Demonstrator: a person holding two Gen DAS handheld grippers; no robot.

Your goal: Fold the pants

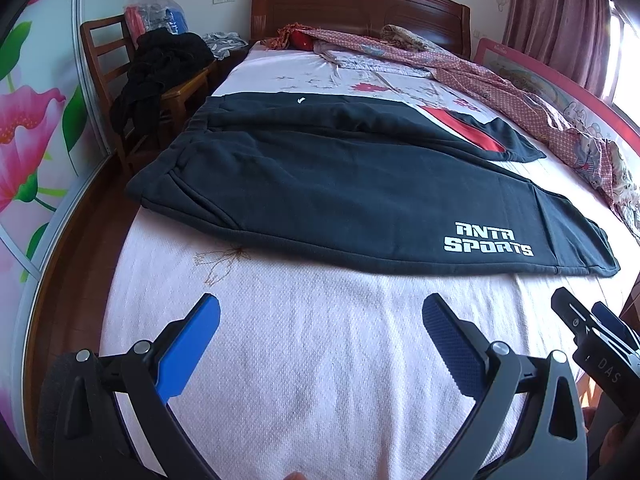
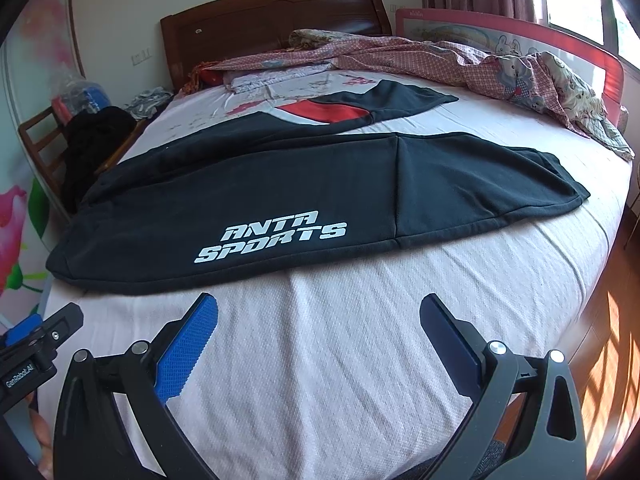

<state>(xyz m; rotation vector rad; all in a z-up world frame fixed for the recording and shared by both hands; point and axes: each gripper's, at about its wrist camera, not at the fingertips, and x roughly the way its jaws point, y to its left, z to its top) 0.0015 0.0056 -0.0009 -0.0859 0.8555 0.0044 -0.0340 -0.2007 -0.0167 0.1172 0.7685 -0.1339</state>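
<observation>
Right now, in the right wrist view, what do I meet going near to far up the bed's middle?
right gripper → bare pink bedspread → near pant leg with ANTA SPORTS print → far pant leg with red panel → crumpled quilt → wooden headboard

The left gripper (image 1: 320, 344) is black, with curved forked arms joined by round silver pins. Its fingers (image 1: 188, 354) carry blue pads — one bright and smooth, the other dark and dimpled. The right gripper (image 2: 318, 342) is built the same way, one pad bright blue and textured. White lettering marks both bodies — "DAS" on one, "GenRobot.AI" on the other.
</observation>
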